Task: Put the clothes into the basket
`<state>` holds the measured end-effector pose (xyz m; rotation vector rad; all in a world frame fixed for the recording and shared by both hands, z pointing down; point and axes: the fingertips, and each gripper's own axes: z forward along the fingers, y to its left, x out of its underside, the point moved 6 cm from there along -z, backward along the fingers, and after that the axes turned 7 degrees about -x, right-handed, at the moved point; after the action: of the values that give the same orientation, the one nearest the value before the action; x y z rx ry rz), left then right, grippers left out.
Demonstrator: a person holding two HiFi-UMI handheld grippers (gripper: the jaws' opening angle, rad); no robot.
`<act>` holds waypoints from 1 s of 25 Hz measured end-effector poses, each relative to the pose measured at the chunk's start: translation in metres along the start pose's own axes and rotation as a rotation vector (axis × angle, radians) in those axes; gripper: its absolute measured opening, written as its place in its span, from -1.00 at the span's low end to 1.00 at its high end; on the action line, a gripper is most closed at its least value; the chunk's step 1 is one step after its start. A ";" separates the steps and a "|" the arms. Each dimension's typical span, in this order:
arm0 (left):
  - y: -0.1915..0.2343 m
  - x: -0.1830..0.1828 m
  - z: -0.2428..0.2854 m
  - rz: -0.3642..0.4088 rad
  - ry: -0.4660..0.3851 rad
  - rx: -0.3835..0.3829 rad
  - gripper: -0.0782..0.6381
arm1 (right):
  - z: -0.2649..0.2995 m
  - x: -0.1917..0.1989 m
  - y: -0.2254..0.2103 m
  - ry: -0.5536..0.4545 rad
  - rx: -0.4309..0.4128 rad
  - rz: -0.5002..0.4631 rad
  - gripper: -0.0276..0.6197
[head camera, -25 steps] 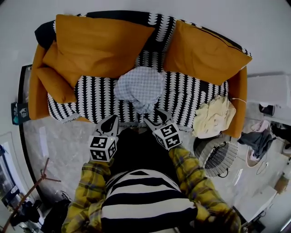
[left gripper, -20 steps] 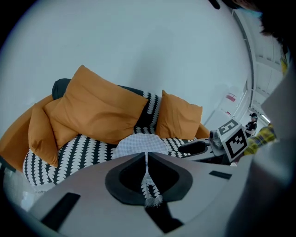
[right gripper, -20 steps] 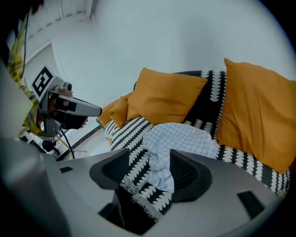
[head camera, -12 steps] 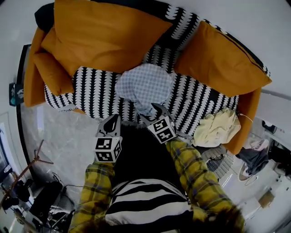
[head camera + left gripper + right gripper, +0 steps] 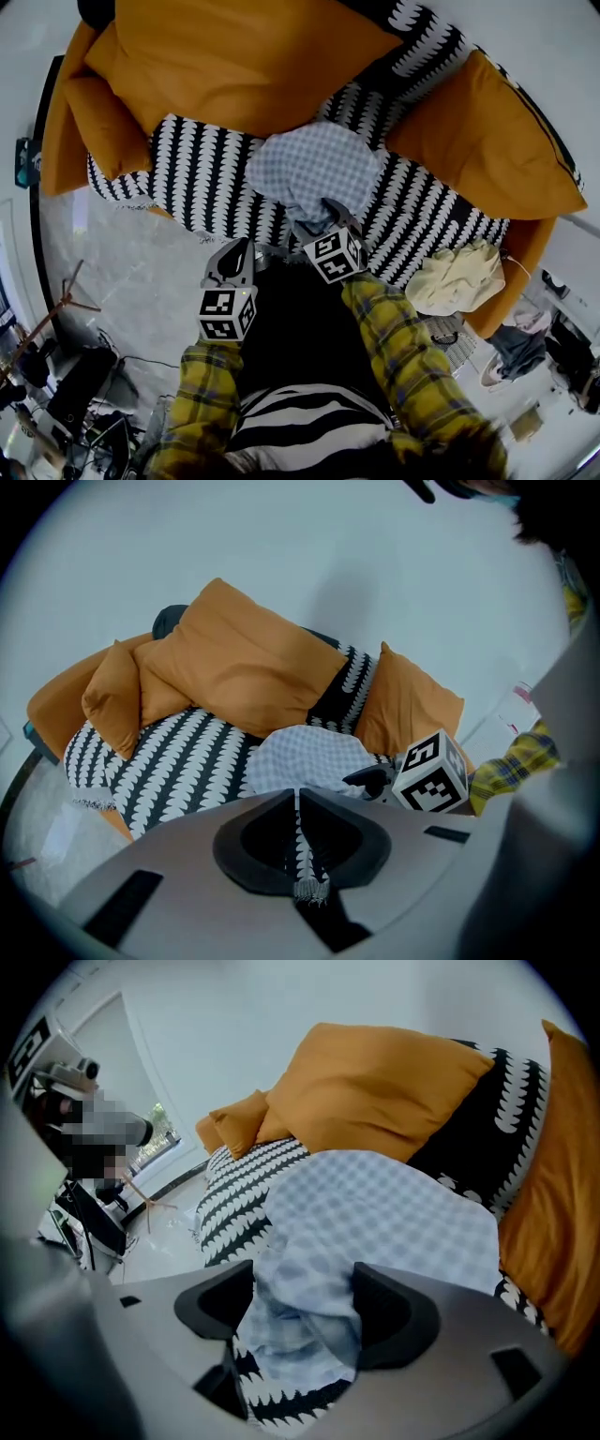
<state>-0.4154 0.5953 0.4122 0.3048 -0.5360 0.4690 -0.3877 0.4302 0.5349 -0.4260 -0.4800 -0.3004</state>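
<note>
Over sofa [image 5: 202, 178]: right gripper [image 5: 302, 1312] just opened wide, shirt [image 5: 394, 1213] btwn jaws.

- Head view: high up, looking steeply down onto the sofa [image 5: 58, 141]. The whole seat is in frame, with the wearer's striped torso [image 5: 309, 422] at the bottom edge and the floor [image 5: 131, 272] at left. Farthest of the three.
- Left gripper view: low, off the seat's front edge, facing across the sofa toward the white wall [image 5: 309, 564]. Middle distance, with most of the sofa's width in frame.
- Right gripper view: nearest, close over the checked garment [image 5: 394, 1213]. It faces along the seat toward the end at the head view's left, with room gear [image 5: 89, 1208] beyond.
- Shared by all three: checked garment, large orange cushion [image 5: 244, 56], black-and-white throw [image 5: 202, 178].
- Head view only: cream garment [image 5: 455, 277].
</note>
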 end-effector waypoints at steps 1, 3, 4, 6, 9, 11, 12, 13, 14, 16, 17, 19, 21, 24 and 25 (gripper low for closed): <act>0.001 0.002 0.002 -0.003 0.000 -0.004 -0.71 | 0.005 0.002 -0.002 0.011 0.010 -0.008 0.09; 0.004 0.004 0.009 -0.005 -0.001 -0.012 -0.71 | 0.016 0.006 -0.006 0.033 0.026 -0.023 0.09; 0.005 0.006 0.013 -0.006 0.002 -0.012 -0.71 | 0.022 0.009 -0.008 0.046 0.033 -0.029 0.10; 0.006 0.009 0.019 -0.012 0.011 -0.006 -0.71 | 0.032 0.016 -0.012 0.076 0.050 -0.041 0.10; 0.009 0.010 0.016 -0.018 0.016 -0.004 -0.71 | 0.042 0.023 -0.017 0.115 0.087 -0.058 0.10; 0.012 0.010 0.011 -0.021 0.016 -0.008 -0.71 | 0.044 0.023 -0.020 0.144 0.112 -0.063 0.10; 0.014 0.009 0.010 -0.022 0.016 -0.009 -0.71 | 0.045 0.021 -0.022 0.156 0.119 -0.051 0.09; 0.016 0.010 0.009 -0.023 0.017 -0.009 -0.71 | 0.045 0.019 -0.024 0.162 0.124 -0.026 0.01; 0.019 0.010 0.008 -0.024 0.018 -0.009 -0.71 | 0.045 0.017 -0.027 0.160 0.126 0.009 -0.09; 0.023 0.012 0.009 -0.025 0.022 -0.008 -0.71 | 0.043 0.014 -0.032 0.148 0.128 0.074 -0.28; 0.025 0.012 0.010 -0.025 0.025 -0.005 -0.71 | 0.042 0.014 -0.033 0.141 0.128 0.094 -0.35; 0.024 0.011 0.011 -0.023 0.026 0.006 -0.71 | 0.037 0.014 -0.035 0.125 0.131 0.115 -0.42; 0.023 0.007 0.010 -0.012 0.020 0.017 -0.71 | 0.028 0.012 -0.035 0.094 0.140 0.128 -0.45; 0.024 -0.002 0.006 0.010 0.005 0.039 -0.71 | 0.012 0.002 -0.027 0.023 0.159 0.144 -0.47; 0.024 -0.004 0.003 0.017 0.002 0.047 -0.71 | 0.005 -0.002 -0.022 -0.001 0.165 0.148 -0.47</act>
<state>-0.4319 0.6135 0.4161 0.3447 -0.5270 0.4987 -0.3993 0.4134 0.5453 -0.2990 -0.4677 -0.1167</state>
